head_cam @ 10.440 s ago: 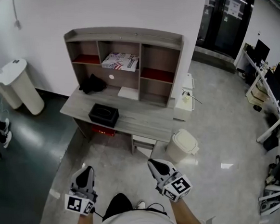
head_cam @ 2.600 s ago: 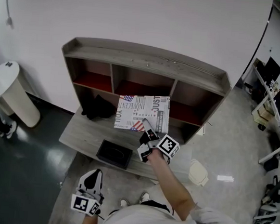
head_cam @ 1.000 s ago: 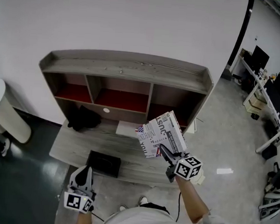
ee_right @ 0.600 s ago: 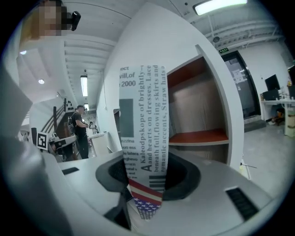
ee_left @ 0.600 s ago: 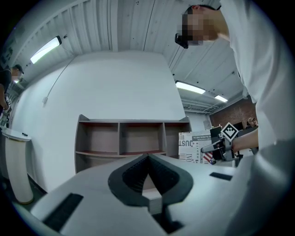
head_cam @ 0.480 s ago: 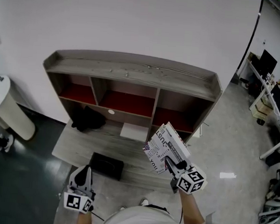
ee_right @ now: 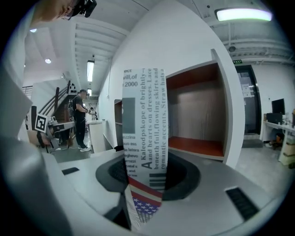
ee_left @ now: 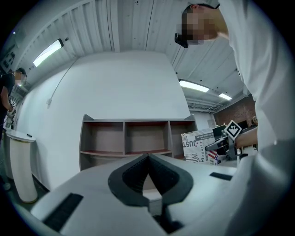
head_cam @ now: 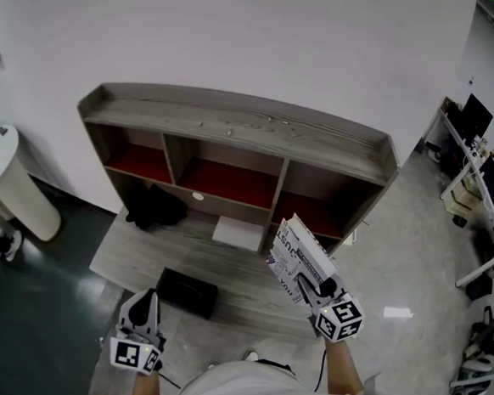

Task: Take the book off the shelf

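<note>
The right tongs (head_cam: 306, 280) are clamped on the book (head_cam: 297, 254), and their jaws stand partly apart with the book's thickness filling the gap between them. In the right gripper view the book (ee_right: 145, 129) stands on edge between the jaws of the right tongs (ee_right: 145, 179). Its narrow side faces the camera and shows newspaper-style print and a stars-and-stripes patch near the bottom.

From the head view the book is out of the shelf unit (head_cam: 235, 128). It is held tilted in the air in front of the right-hand compartment, above the right end of the counter (head_cam: 131, 260). All three upper compartments show only their red boards.

The left tongs (head_cam: 143, 302) hang low at the near left, well apart from the book. In the left gripper view the left tongs (ee_left: 148, 156) have their tips together with nothing between them, and the book (ee_left: 196, 145) shows off to the right.

On the counter lie a black box (head_cam: 187, 292) near the front edge, a dark bundle (head_cam: 152, 209) under the left compartment, and a white sheet (head_cam: 237, 232) under the middle one. A white bin (head_cam: 14, 183) stands on the floor to the left of the counter.
</note>
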{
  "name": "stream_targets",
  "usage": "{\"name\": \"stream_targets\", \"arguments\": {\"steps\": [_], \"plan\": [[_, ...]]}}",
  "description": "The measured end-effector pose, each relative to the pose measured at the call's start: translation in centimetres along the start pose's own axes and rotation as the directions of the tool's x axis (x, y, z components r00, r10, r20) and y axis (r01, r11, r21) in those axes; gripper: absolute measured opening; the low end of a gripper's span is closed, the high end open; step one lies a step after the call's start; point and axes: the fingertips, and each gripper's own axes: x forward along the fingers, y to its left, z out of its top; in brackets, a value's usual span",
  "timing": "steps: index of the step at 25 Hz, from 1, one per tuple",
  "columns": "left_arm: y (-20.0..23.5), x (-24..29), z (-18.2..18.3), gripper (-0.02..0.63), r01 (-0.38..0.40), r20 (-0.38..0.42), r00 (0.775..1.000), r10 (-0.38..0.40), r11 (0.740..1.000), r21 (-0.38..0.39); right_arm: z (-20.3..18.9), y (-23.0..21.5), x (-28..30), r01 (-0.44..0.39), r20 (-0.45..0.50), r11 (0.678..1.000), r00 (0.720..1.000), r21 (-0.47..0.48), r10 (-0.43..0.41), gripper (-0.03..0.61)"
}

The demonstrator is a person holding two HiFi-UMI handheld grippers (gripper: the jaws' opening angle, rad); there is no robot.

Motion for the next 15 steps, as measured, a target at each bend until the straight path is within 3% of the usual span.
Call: {"name": "stream_targets", "arguments": {"steps": [4, 9, 15], "plan": [[0.7, -0.5, -0.3, 0.017, -0.020, -0.012, 1.000, 0.020, 1.000, -0.004, -0.7, 0.1, 0.0, -0.014, -0.025, 1.000, 1.000, -0.001, 0.014, 0.170], [1.9, -1.8, -1.6, 0.017, -0.071, -0.047, 0.996, 0.070, 0.997, -0.018, -2.2, -1.2, -0.8, 0.035, -0.081, 0.999, 0.996, -0.018, -0.036, 0.170], [1.6, -2.5, -2.1, 0.017, -0.084, -0.061, 0.995, 0.084, 0.996, -0.002, -0.8, -0.5, -0.3, 0.035, -0.036, 0.999, 0.999, -0.030, -0.036, 0.170]]}}
